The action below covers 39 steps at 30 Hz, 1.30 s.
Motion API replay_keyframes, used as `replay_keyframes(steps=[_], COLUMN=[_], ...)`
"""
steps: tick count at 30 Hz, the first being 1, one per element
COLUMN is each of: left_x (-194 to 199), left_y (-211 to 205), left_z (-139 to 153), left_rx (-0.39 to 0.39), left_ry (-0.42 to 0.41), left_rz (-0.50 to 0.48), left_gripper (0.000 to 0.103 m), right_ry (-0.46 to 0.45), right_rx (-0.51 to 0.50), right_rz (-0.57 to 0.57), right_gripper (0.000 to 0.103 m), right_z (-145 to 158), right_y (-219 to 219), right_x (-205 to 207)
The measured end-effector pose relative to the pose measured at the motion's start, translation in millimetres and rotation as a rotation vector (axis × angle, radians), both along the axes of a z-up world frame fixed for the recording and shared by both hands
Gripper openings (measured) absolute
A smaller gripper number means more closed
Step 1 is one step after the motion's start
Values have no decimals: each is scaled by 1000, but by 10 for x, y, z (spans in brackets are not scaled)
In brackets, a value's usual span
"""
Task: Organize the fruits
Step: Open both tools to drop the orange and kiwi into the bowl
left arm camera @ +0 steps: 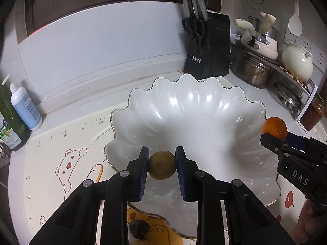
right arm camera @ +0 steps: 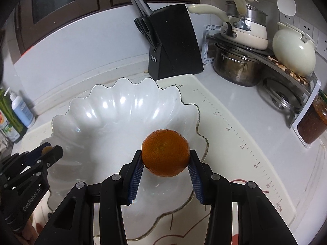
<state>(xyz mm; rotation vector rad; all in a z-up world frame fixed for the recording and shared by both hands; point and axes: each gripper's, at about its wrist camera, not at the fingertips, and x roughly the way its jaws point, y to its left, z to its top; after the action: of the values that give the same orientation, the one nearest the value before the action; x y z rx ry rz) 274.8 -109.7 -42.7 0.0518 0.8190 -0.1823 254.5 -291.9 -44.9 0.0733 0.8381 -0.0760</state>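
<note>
While both hover over the bowl (left arm camera: 204, 110) – left hand-held gripper (left arm camera: 162, 164) clamps a brownish fruit (left arm camera: 162, 165), right (right arm camera: 165, 159) an orange (right arm camera: 165, 153)

L gripper (left arm camera: 162, 166) jaws clamp yellow-green fruit (left arm camera: 162, 165) over bowl (left arm camera: 204, 110).

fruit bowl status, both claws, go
Left claw shut on yellow-green fruit, right claw shut on orange. Both over white bowl, nothing in it. Dark fruit on mat.

A home kitchen: a knife block (left arm camera: 207, 45) and stacked pots (left arm camera: 253, 69) at upper right, soap bottles (left arm camera: 25, 108) at left, all on a white table (left arm camera: 85, 106).
</note>
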Motion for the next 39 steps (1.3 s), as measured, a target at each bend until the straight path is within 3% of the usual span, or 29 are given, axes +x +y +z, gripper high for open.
replay_keyframes(steps=[5,11,12,13,16,20,24,32,39], left_x=[19,36,33,31,11,-12,-69,-191,-263], left_y=[-4,6,11,14,28,44,79,141,212], left_z=[-14,-35,-36,-33,-18,19,86,180,209], left_rx=[2,27,29,31,46,55,61,84,72], left_ry=[0,10,9,6,-5,-13,-43,-82,-89], left_rz=[7,22,25,29,49,65,90,114,122], left_gripper=[28,37,41,46,55,63,82,88,93], right_ry=[5,14,12,6,-26,-39,-40,-54,-85], right_rx=[0,-8,-9,-14,-43,-46,-26,-13,-52], right_rz=[3,-8,-12,-19,-48,-47,-47,-54,-71], right_gripper=[45,47,52,64,81,81,81,81,89], right_z=[-27,-38,-40,-28,20,61,72,98,175], right_y=[-2,5,2,2,-1,6,13,39,106], right_x=[14,29,26,20,-17,-40,-85,-180,-283])
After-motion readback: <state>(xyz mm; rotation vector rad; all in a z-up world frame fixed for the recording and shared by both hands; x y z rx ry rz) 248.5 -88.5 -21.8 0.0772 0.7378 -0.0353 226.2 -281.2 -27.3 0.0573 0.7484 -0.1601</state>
